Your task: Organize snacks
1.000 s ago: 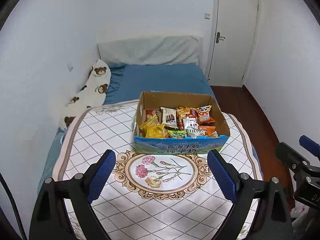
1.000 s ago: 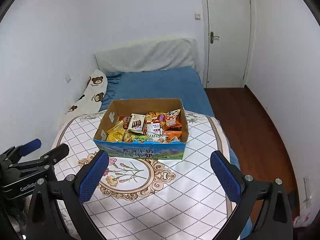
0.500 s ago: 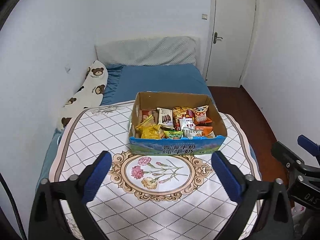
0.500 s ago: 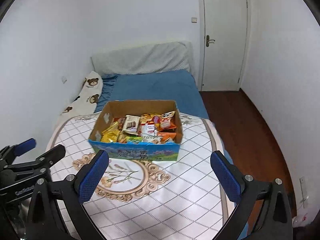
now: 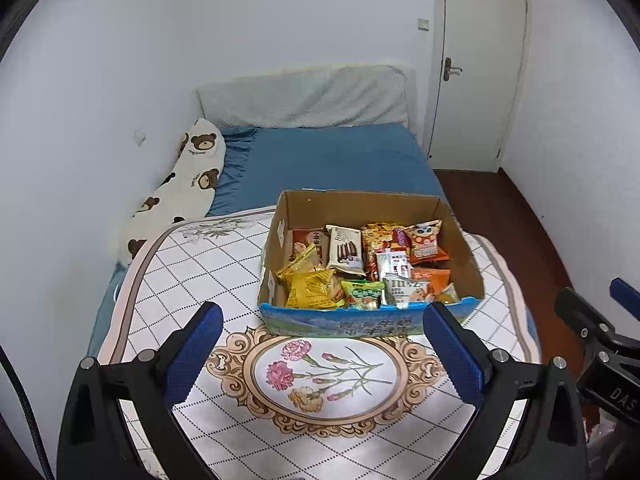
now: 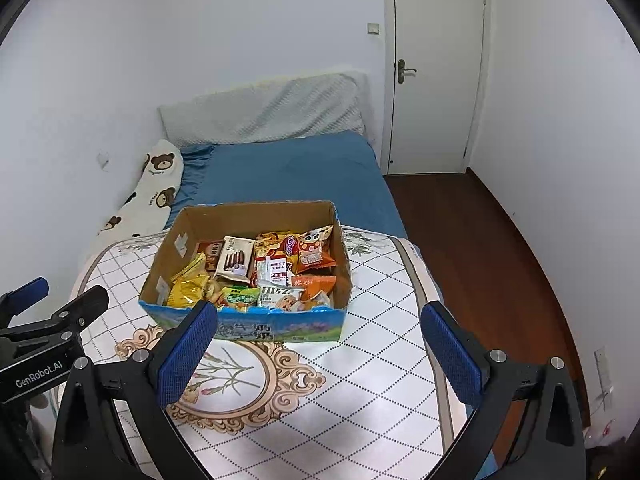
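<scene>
Ahead of our left claw (image 5: 322,354) the snacks (image 5: 366,266) lie together inside the cardboard box (image 5: 372,322) on the bed; both it and our right claw (image 6: 318,354) are spread wide, holding nothing.

Blue bed (image 5: 336,156), bear pillow (image 5: 188,184), door (image 5: 476,64)

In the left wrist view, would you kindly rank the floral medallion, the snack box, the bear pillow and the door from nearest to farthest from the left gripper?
From the left gripper:
1. Floral medallion, between the fingers.
2. Snack box, just ahead.
3. Bear pillow, far left.
4. Door, back right.
</scene>
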The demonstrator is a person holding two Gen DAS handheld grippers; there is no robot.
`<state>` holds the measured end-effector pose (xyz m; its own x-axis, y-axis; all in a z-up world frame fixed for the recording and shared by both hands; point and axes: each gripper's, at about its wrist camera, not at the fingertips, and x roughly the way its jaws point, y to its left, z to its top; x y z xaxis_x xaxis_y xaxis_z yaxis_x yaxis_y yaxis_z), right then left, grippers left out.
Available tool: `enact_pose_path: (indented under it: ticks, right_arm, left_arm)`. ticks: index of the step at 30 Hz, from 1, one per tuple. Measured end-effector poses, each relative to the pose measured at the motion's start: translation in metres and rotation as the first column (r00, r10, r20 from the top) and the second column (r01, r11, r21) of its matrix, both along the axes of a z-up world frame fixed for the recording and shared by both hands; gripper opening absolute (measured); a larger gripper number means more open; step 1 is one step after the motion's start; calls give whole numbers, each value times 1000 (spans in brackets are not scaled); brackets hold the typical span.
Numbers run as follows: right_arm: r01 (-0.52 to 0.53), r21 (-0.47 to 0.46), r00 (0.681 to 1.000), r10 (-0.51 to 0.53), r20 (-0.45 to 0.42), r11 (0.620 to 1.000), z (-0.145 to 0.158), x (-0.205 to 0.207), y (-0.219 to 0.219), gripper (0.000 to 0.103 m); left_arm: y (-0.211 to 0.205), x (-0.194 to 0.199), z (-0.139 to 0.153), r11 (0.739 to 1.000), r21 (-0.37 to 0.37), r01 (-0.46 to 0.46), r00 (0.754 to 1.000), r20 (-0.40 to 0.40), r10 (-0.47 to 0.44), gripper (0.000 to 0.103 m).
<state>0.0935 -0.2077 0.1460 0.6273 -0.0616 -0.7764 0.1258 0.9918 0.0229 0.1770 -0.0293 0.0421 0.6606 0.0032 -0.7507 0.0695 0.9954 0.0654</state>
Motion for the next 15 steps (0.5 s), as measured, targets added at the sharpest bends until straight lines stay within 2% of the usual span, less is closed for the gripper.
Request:
enact_pose_path:
  ticks: [9,15]
  right_arm:
    - [13,-13,999,-13,-40,1000,-18,22,-5,103]
    - [16,-12,998,-17,-53,1000,-23,26,-7,103]
  left_arm:
    - [-4,20,-23,1000,6,6,998,-59,-6,103]
    - [-6,22,-25,1000,-1,11,997,-70,-11,103]
